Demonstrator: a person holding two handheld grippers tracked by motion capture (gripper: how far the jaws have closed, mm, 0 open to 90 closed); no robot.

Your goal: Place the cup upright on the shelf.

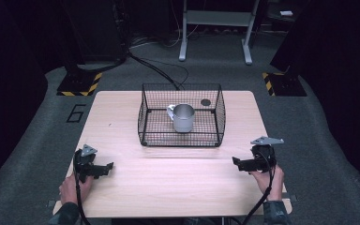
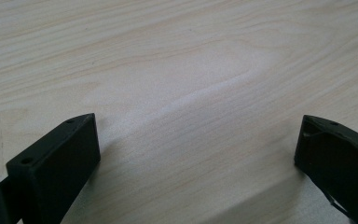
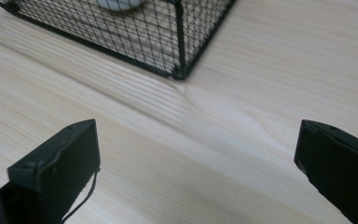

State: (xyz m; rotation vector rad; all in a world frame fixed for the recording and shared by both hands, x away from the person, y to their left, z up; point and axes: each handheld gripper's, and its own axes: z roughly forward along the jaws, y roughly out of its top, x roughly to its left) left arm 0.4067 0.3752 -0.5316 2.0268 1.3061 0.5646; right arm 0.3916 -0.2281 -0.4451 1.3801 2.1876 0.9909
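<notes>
While resting on the table (image 1: 168, 183), left tool (image 1: 108, 166) wide apart, right tool (image 1: 235, 161) wide apart, both holding nothing

Mug (image 1: 183, 117) in wire basket (image 1: 145, 115), table (image 1: 178, 187) centre; grippers well apart, near edge.

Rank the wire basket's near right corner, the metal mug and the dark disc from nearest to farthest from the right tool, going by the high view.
From the right tool:
1. Wire basket's near right corner, just ahead and to its left.
2. Metal mug, standing mid-basket.
3. Dark disc, at the basket's far right.
</notes>
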